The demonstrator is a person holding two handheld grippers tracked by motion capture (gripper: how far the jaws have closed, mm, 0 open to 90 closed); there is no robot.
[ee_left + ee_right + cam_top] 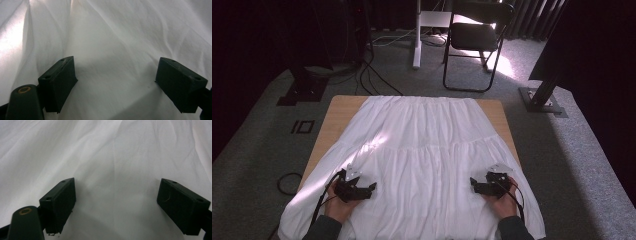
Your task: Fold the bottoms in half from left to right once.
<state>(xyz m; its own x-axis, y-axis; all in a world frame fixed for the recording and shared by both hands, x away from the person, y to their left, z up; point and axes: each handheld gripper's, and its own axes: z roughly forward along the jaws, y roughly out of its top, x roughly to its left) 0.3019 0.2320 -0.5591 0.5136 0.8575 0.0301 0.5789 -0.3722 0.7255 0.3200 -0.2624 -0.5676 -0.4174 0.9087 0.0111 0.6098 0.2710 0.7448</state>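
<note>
The left gripper (371, 186) sits low over the near left part of a white skirt (422, 150), held in the person's left hand (339, 202), with its tips pointing toward the middle of the cloth. In the left gripper view its 2 black jaws stand wide apart, and only bare white fabric (115, 65) lies between them; no fold is pinched, so this gripper (116, 82) is open and holds nothing.

The right gripper (473, 184) mirrors it at the near right, in the person's right hand (503, 200), tips also turned inward. In the right gripper view the jaws are spread just as wide over softly creased cloth (117, 170), and this gripper (116, 205) likewise grips nothing. Whether the jaw tips touch the fabric or hover just above it I cannot tell.

The skirt lies spread flat on a wooden table (337, 112), its narrow waist at the far edge and its wide hem at the near edge, where it hangs over the table's front and near corners. A horizontal seam crosses it about midway. Bare wood shows at the 2 far corners.

Beyond the table, on grey carpet (257, 150), stands a black folding chair (474, 37), with a white stand (417, 40) to its left and cables (372, 75) trailing across the floor.
</note>
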